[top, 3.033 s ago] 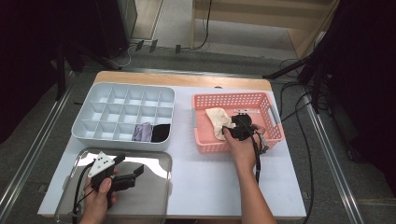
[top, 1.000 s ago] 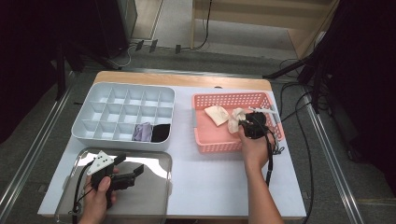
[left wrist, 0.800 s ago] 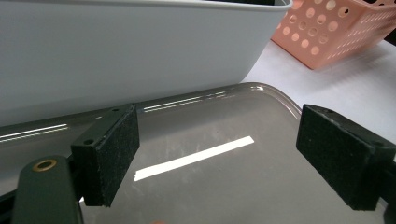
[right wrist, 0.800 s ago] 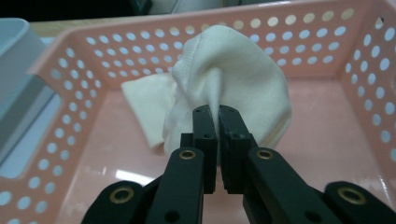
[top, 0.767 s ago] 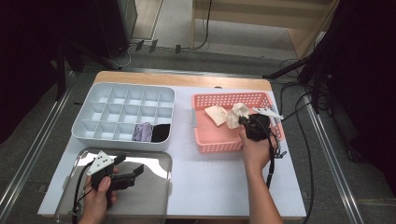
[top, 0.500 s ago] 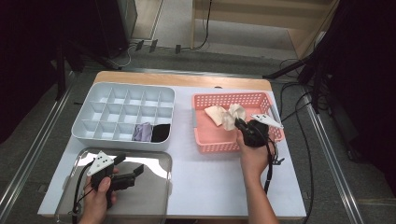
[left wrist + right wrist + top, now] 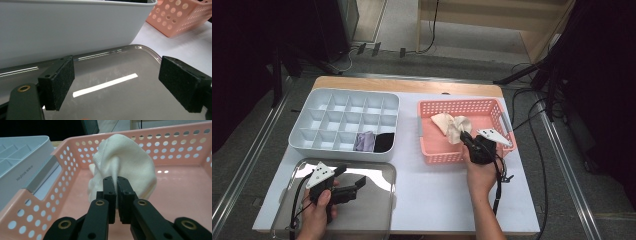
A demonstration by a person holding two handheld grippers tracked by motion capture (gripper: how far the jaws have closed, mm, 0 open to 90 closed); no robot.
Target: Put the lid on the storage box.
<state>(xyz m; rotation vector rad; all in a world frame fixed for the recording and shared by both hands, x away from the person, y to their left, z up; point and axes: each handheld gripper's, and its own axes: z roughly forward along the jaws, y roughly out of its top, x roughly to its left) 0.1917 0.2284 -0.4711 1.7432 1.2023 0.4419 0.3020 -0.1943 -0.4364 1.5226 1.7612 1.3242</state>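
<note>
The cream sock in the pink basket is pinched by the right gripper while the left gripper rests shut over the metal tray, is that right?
Not quite: the left gripper is open, its jaws wide apart over the metal tray, as the left gripper view shows. The right gripper does pinch the cream sock in the pink basket.

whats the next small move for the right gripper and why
Probably lift straight up. The right gripper is shut on the cream sock, which still sits inside the pink basket. Raising it should clear the basket wall before it crosses to the grey divided box, where two socks already lie.
</note>
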